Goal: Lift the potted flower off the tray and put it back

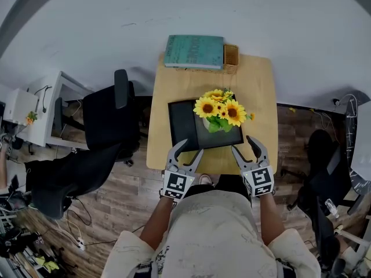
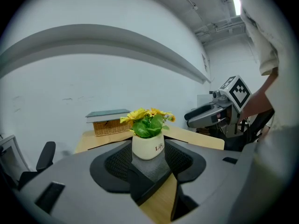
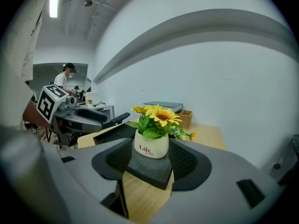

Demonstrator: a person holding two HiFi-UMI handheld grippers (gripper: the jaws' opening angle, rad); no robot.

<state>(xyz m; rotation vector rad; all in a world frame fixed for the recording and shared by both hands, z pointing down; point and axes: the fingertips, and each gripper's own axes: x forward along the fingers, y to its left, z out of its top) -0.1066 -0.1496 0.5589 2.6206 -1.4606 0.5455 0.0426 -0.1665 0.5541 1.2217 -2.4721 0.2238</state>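
Right gripper view reads "Life" on the white pot [image 3: 151,145] of the potted sunflowers [image 3: 159,118], standing on the black tray [image 1: 181,123]. I see the left gripper [image 1: 192,147] and right gripper [image 1: 243,143] with jaws wide apart at the tray's near edge, gripping nothing.

The light wooden table [image 1: 259,94] carries a black tray [image 1: 181,124] on its near half, close to the near edge. A wicker basket [image 1: 231,55] sits at the far edge, right of centre.
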